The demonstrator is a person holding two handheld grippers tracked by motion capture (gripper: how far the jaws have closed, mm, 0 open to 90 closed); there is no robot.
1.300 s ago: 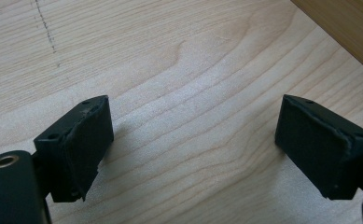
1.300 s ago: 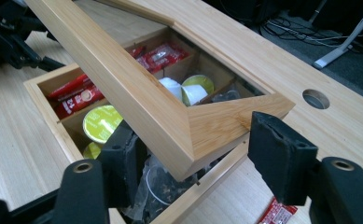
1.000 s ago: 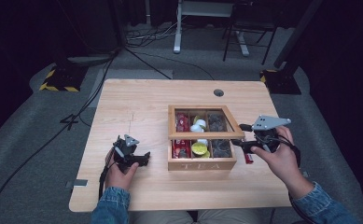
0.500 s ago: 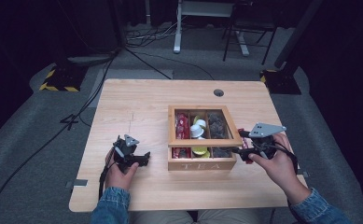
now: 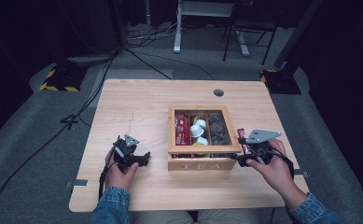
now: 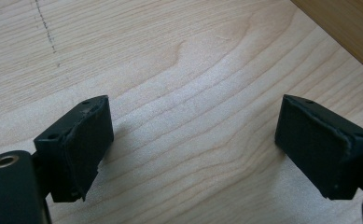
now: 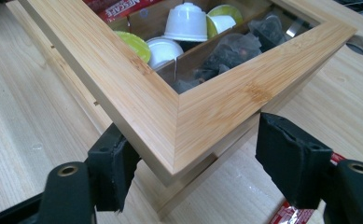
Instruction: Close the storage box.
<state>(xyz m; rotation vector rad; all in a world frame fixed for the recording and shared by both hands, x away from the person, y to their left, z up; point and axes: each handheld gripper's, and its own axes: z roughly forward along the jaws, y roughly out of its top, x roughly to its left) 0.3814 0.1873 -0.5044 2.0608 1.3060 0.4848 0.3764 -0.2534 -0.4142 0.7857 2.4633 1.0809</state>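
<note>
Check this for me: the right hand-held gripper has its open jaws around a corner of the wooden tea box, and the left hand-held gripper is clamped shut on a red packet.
One part is wrong. The left hand-held gripper is open and holds nothing; the left gripper view shows only bare table between its jaws. The rest stands: the right hand-held gripper has its open jaws around a corner of the tea box.

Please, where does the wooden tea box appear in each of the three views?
High view: the tea box stands right of the table's centre.
Left gripper view: its wall crosses the top right corner.
Right gripper view: its lid corner lies between the jaws.
Shared landmark: the pale table.
</note>
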